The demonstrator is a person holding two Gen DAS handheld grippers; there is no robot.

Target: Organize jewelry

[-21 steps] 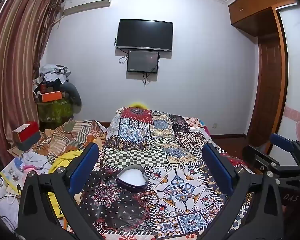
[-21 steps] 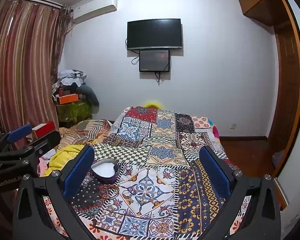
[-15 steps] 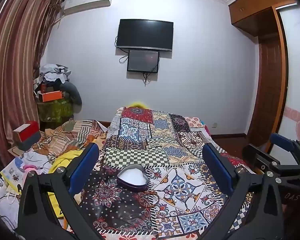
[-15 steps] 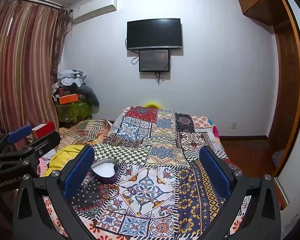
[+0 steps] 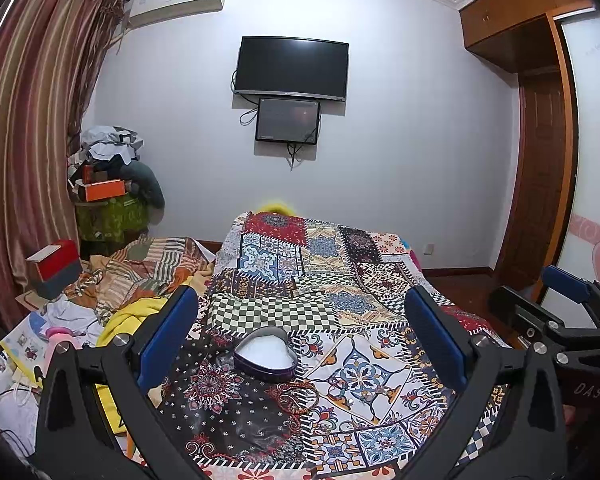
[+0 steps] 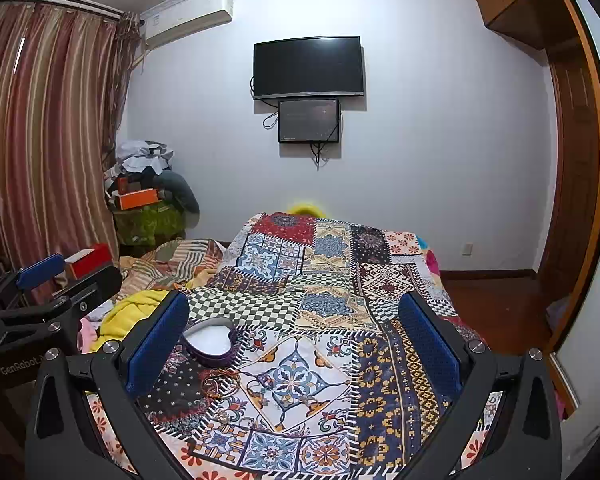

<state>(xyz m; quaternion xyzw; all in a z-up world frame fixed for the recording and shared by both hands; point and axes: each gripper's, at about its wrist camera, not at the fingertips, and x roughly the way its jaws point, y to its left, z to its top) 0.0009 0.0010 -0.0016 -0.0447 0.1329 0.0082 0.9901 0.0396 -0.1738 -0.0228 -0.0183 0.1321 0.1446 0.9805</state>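
Two hand-held grippers hover over a bed, both spread wide and holding nothing. Left hand-held gripper point(image 5: 300, 340) has its blue pads far apart, framing the heart-shaped box point(image 5: 266, 354) that sits open on the patchwork quilt point(image 5: 340, 280); box has a purple wall and a white inside, looks empty as far as can be told. Just in front of the box, nearer the camera, a reddish beaded bracelet or necklace loop point(image 5: 298, 394) lies on the quilt, and small bits of jewelry point(image 5: 348, 390) lie to its right on the pale patch, too small to identify. Right hand-held gripper point(image 6: 294, 350) is also wide open, above the quilt to the right of the box; in its view the box point(image 6: 209, 340) is just beside the left blue pad point(image 6: 156, 344), with the jewelry loop point(image 6: 220, 382) close below it. Each gripper shows at the edge of the other's view, well apart. Messy pile of clothes and a yellow cloth point(image 5: 128, 316) sit left of the quilt. TV point(image 5: 292, 68) is mounted on the far wall, striped curtain point(image 5: 28, 140) on the left.
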